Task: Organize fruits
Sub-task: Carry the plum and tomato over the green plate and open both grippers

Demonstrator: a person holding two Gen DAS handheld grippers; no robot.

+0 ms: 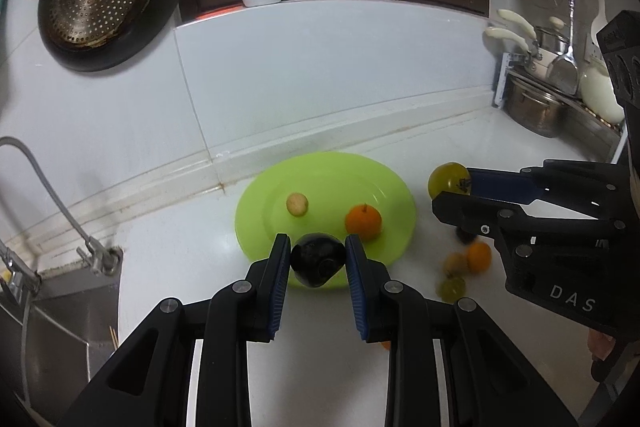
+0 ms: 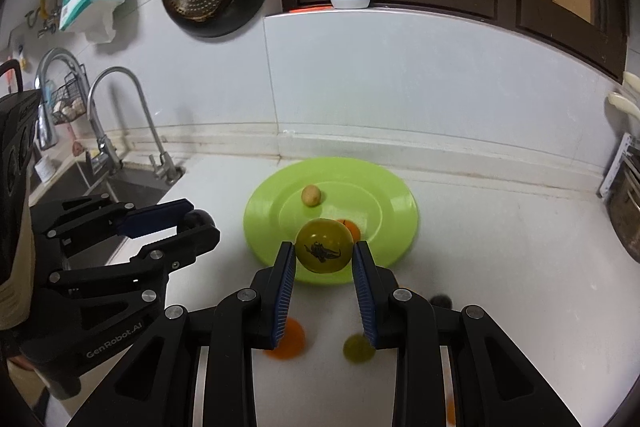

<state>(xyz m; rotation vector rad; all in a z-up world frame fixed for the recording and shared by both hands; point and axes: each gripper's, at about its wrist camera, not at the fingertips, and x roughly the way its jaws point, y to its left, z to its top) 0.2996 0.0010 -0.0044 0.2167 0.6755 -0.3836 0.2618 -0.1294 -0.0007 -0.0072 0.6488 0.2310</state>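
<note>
A lime-green plate (image 1: 384,183) (image 2: 396,199) lies on the white counter and holds a small pale fruit (image 1: 297,204) (image 2: 311,195) and an orange fruit (image 1: 363,221) (image 2: 353,228). My left gripper (image 1: 318,259) (image 2: 192,221) is shut on a dark purple fruit (image 1: 317,264) (image 2: 202,215), held above the plate's near edge. My right gripper (image 2: 325,253) (image 1: 454,193) is shut on a yellow-green fruit (image 2: 324,246) (image 1: 448,179), raised just right of the plate.
Loose fruits lie on the counter right of the plate: an orange one (image 1: 479,256) (image 2: 288,339), a brownish one (image 1: 456,264), a green one (image 1: 452,287) (image 2: 357,347) and a dark one (image 2: 441,301). A sink and faucet (image 2: 116,115) are left. Pots (image 1: 532,103) stand right.
</note>
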